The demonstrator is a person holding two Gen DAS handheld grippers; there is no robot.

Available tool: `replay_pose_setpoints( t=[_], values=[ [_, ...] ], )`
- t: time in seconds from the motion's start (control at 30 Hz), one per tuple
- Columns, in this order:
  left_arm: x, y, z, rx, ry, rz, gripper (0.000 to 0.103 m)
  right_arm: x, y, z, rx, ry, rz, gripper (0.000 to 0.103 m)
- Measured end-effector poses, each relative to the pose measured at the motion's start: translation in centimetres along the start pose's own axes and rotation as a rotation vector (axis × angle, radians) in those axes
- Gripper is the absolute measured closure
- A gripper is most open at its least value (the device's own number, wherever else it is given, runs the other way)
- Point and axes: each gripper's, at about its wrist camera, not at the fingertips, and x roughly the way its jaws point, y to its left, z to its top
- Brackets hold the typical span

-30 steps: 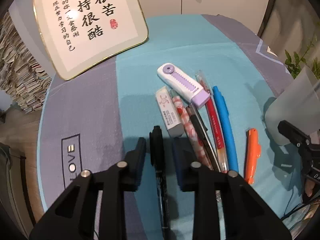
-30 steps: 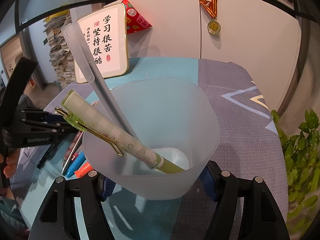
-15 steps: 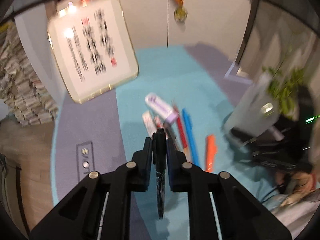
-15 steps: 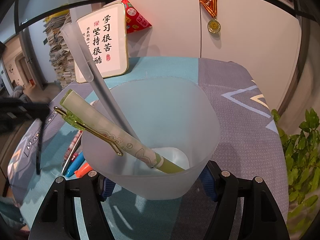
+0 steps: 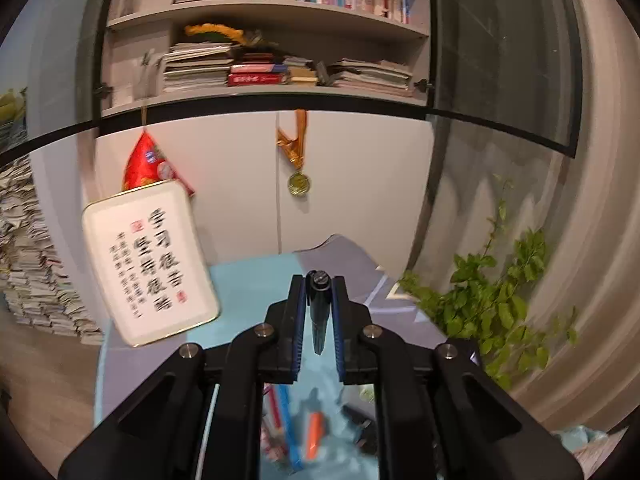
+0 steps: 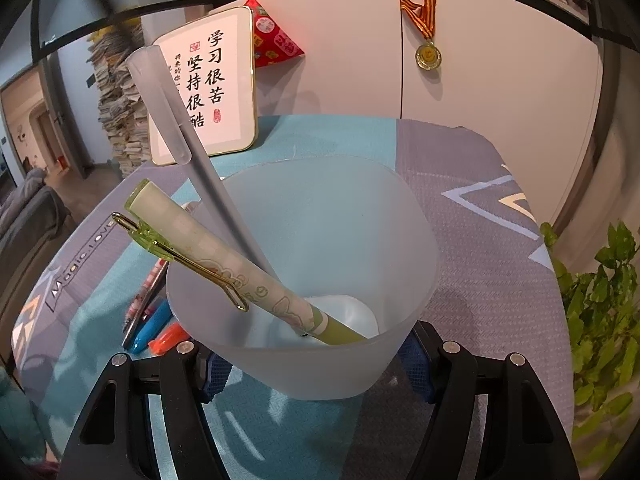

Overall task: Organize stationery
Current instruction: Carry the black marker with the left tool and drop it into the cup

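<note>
My left gripper point(image 5: 317, 288) is shut on a black pen point(image 5: 318, 312), held high above the table with the pen's cap end at the fingertips and its body hanging down between the jaws. Far below it, blurred, lie a blue pen point(image 5: 289, 420) and an orange marker point(image 5: 315, 434). My right gripper point(image 6: 312, 364) is shut on a frosted plastic cup point(image 6: 304, 280) standing on the table. Inside the cup lean a green pen with a gold clip point(image 6: 240, 272) and a grey pen point(image 6: 192, 148). Left of the cup lie the blue pen point(image 6: 154, 326) and orange marker point(image 6: 168, 338).
A framed calligraphy plaque point(image 6: 208, 84) leans at the table's back left. The table carries a teal and grey cloth point(image 6: 472, 220). A potted plant point(image 6: 600, 300) stands to the right, cabinet doors with a hanging medal point(image 6: 428, 56) behind, paper stacks point(image 6: 120, 112) at the left.
My left gripper closed on the black pen on the table and lifted it high, tilting up toward the cabinet. The right gripper and cup stayed still.
</note>
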Motion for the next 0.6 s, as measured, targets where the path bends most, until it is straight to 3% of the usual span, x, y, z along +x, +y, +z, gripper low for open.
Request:
replay_pose_setpoints(
  t=[0.17,0.6],
  values=[
    [2.5,-1.6,-0.2,-0.001,0.071,-0.082,0.092,-0.1,0.1,0.0,-0.004,0.000,-0.004,0.031],
    [6.0,-2.0,-4.2,-0.007,0.269,-0.115,0.092,-0.1,0.0,0.1,-0.002,0.007,-0.001,0.031]
  ],
)
